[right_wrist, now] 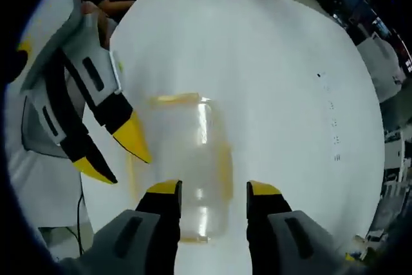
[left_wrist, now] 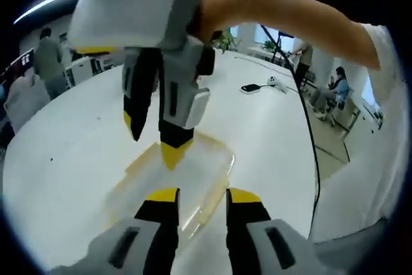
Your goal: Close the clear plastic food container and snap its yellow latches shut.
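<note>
the clear plastic food container point(right_wrist: 190, 159) rests on the white table point(right_wrist: 270, 43), lid apparently down already, though glare makes this uncertain. to seat a yellow latch point(right_wrist: 224, 170), bring one tip squarely over it and press straight down, bracing the opposite side with the other tool. the right gripper point(right_wrist: 214, 192) is spread, holding nothing, container between and beyond its jaws at 12 o'clock. the left gripper point(left_wrist: 202, 196) is likewise released and empty, container point(left_wrist: 187, 181) ahead of its tips at 11 o'clock.
</note>
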